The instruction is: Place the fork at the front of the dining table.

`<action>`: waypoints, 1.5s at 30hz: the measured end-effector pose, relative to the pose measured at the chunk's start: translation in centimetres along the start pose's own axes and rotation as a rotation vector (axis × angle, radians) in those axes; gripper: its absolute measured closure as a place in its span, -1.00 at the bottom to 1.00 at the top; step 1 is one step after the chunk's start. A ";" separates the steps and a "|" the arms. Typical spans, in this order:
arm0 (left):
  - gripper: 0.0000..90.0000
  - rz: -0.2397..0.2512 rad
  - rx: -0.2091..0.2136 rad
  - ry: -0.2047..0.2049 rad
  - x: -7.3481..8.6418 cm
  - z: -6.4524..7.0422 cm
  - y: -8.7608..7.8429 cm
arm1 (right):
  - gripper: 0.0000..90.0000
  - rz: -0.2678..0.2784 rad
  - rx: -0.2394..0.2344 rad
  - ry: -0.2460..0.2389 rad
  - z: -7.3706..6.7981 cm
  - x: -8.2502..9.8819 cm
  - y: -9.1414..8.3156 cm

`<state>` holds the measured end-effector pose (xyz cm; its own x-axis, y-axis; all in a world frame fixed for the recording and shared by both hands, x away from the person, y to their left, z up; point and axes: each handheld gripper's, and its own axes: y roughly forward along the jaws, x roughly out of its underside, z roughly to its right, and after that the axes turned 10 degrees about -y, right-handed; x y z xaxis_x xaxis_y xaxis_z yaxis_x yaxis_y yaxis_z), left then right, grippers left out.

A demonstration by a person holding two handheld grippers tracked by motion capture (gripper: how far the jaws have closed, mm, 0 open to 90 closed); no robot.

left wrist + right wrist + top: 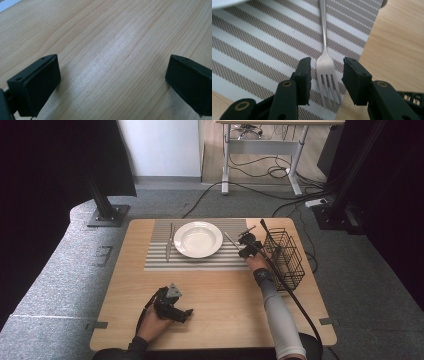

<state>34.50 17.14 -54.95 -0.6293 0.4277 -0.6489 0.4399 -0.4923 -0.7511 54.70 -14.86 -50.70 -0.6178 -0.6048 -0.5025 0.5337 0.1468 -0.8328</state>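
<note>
High view: a white plate (pixel 198 239) sits on a striped placemat (pixel 160 260) at the far side of the wooden table (pixel 220 295). A knife (pixel 169 242) lies left of the plate, a fork (pixel 231 240) just right of it. The right gripper (pixel 247 242) is over the mat's right edge, beside a black wire basket (pixel 285 257). The left gripper (pixel 186 313) rests on the table, well nearer than the plate.

Left gripper view: jaws wide apart over bare wood — holding nothing.

Right gripper view: jaws parted either side of the fork's (pixel 325 65) tines, not touching — the fork lies on the placemat (pixel 262 50), its handle running toward the plate.
</note>
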 end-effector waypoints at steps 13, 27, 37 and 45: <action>-1.00 0.000 -0.001 -0.001 0.0 0.0 0.0 | 0.34 0.011 -0.084 -0.025 -2.0 1.1 -0.3; -1.00 0.000 -0.001 -0.002 0.0 0.0 0.0 | 0.38 0.143 -0.182 -0.115 -4.6 0.5 -2.5; -1.00 -0.001 -0.003 -0.002 0.0 0.0 0.0 | 0.62 0.121 -0.159 -0.168 -5.4 1.3 -1.7; -1.00 0.000 -0.002 -0.003 0.0 0.0 0.0 | 0.61 0.156 -0.165 -0.142 -5.1 0.7 -0.8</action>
<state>34.50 17.10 -54.95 -0.6313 0.4252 -0.6487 0.4412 -0.4910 -0.7512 50.87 -11.46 -51.54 -0.4423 -0.6666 -0.6000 0.5073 0.3657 -0.7803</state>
